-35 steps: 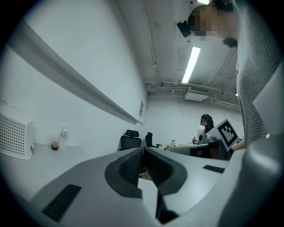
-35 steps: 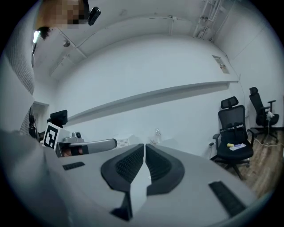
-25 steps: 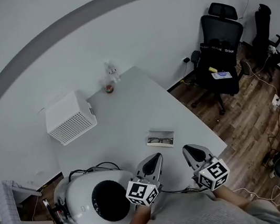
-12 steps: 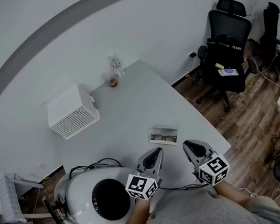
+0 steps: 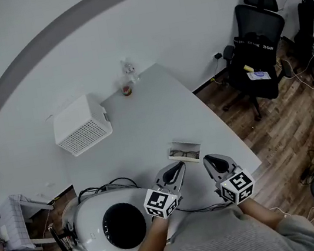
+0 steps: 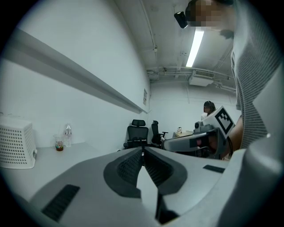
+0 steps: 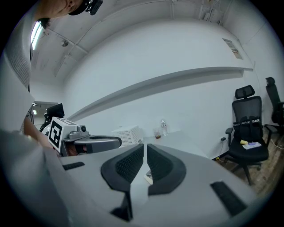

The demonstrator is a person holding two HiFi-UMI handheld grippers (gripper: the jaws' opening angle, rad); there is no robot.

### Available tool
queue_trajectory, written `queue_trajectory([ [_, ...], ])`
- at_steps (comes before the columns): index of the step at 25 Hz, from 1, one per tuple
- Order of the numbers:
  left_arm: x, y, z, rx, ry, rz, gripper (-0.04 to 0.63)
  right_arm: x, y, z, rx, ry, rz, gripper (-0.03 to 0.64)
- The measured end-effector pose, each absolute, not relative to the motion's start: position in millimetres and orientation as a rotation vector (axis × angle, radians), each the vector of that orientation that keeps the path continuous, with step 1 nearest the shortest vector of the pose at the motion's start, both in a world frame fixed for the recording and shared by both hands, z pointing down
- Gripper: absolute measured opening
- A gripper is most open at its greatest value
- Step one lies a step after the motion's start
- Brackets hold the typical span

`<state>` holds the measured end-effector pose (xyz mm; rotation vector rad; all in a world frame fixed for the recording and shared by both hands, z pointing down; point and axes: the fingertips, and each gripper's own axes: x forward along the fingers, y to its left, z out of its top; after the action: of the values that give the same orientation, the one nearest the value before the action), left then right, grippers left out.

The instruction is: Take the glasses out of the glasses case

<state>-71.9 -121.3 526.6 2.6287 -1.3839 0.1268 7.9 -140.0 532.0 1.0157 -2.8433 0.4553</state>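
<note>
At the near edge of the table (image 5: 145,124), the glasses case (image 5: 182,145) lies open with the glasses (image 5: 184,154) inside it, lenses up. Both tools hover just short of the case and touch neither it nor each other. The left gripper (image 5: 176,167) has its jaws pressed together with nothing between them, as its own view confirms. The right gripper (image 5: 209,159) likewise has its jaws drawn together and empty, and a corner of the case shows just below its tips in the right gripper view.

Assessment: the approach is the step in hand and no grasp is begun. To do it well, one gripper should part its jaws before descending, then close on the bridge or a temple arm, not on a lens. The other could pin the case rim, since so light a tray is likely to slide or lift with the frame. Lift straight up, slowly.
</note>
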Motion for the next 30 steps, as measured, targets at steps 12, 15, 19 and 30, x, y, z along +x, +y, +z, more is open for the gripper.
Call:
queue_trajectory([
  [12, -70.2, -147.9, 557.1, 2.676, -1.346, 0.411, 0.073, 11.3, -163.6, 550.8, 0.995, -2.84, 0.541, 0.017],
  [15, -65.0, -155.9, 568.0, 2.746, -1.289, 0.597, 0.101, 11.9, -164.9, 549.7, 0.985, -2.844, 0.529, 0.017],
  [19, -56.8, -163.2, 590.7, 2.829, -1.179, 0.903, 0.101, 13.7, -165.1, 549.7, 0.987, -2.838, 0.523, 0.017],
  [30, -37.1, -184.4, 663.3, 2.897, -0.745, 1.543, 0.101, 18.8, -157.5, 548.5, 0.952, -2.808, 0.5, 0.017],
])
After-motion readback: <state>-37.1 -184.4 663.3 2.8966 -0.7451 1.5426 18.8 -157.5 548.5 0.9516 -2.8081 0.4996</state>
